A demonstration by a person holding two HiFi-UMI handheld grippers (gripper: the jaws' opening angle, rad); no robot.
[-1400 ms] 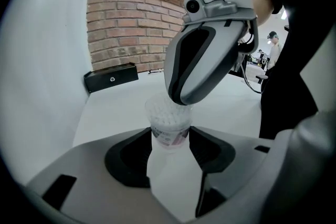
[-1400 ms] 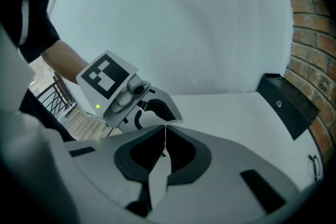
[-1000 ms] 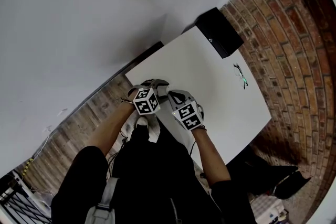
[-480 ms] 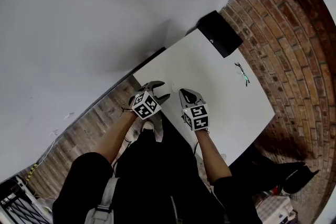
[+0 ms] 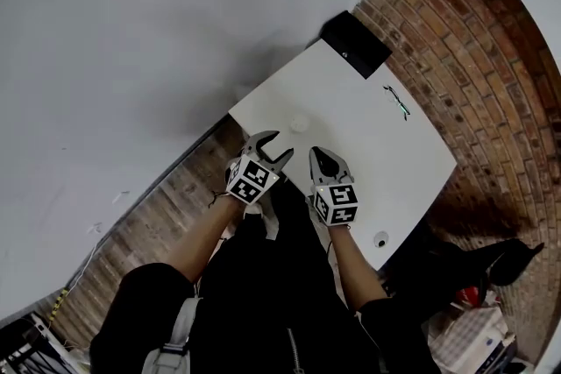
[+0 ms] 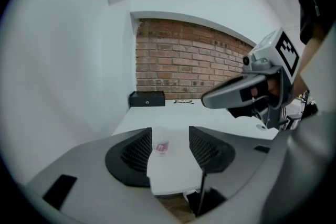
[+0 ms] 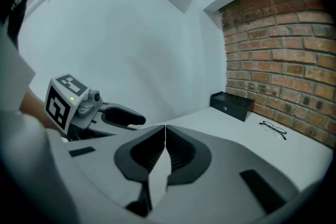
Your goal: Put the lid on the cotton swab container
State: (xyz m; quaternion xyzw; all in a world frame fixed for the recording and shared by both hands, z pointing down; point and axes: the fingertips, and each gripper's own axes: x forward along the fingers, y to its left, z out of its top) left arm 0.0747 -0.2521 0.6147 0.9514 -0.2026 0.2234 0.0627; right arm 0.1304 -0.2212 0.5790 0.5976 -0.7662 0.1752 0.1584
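A small clear cotton swab container [image 5: 299, 124] with a pink label stands upright on the white table [image 5: 368, 144]. My left gripper [image 5: 274, 149] is open just short of it, with nothing between its pads. In the left gripper view the container [image 6: 161, 145] shows ahead between the open jaws of the left gripper [image 6: 170, 136]. My right gripper [image 5: 323, 158] hovers beside the left one, shut and empty; its own view shows the right gripper [image 7: 165, 128] with both jaws touching. A small round white thing [image 5: 380, 238], perhaps the lid, lies near the table's near edge.
A black box [image 5: 355, 44] sits at the table's far corner by the brick wall, and a pair of glasses [image 5: 396, 101] lies near it. The table's near edge runs just under both grippers. A wooden floor lies to the left.
The two grippers have drawn apart from each other. The container, hidden behind them before, now shows ahead of the left gripper. The round white thing has come into view.
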